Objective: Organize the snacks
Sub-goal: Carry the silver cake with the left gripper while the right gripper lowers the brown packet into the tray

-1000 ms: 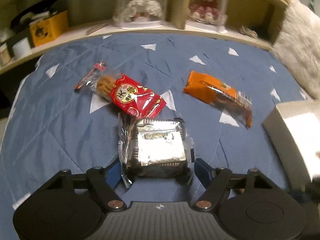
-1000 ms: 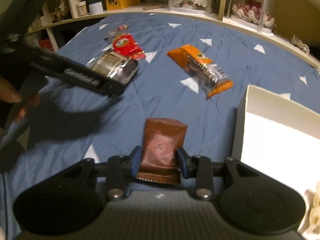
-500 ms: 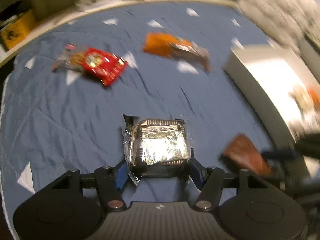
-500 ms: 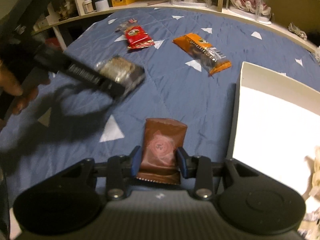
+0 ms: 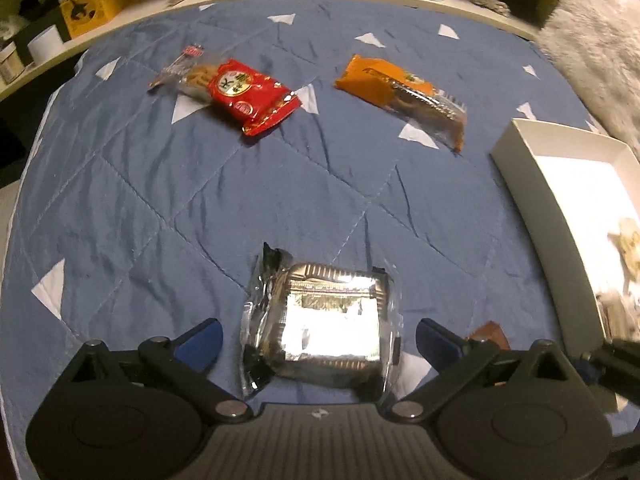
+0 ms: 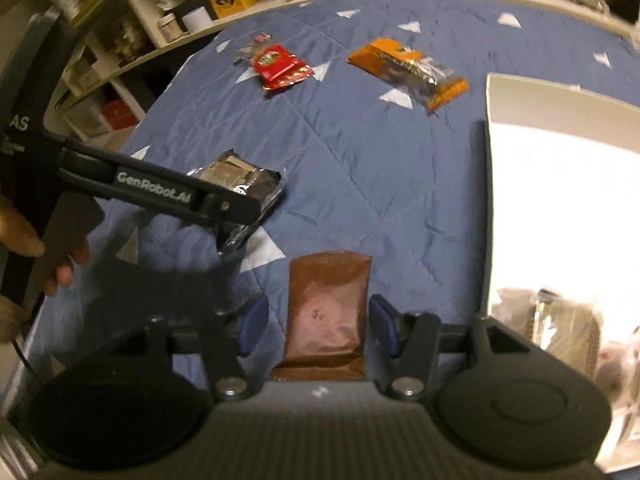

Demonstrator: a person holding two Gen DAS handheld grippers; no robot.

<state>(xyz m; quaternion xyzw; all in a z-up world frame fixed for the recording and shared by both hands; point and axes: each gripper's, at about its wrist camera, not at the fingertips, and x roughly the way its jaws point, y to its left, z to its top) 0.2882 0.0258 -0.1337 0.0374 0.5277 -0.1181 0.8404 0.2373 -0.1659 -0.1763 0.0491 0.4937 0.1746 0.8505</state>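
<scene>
The left gripper (image 5: 318, 340) is sitting wide open around the silver pack (image 5: 320, 322), not squeezing it. The right gripper (image 6: 316, 326) is open too, with the brown pack (image 6: 326, 314) between its fingers. The white box (image 6: 490, 200) is waiting just beside, likely for the snacks.

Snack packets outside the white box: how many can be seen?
4: silver packet in the open left tool, brown packet in the open right tool, red packet and orange packet lying farther back on the quilt. More may lie inside the overexposed box.
</scene>
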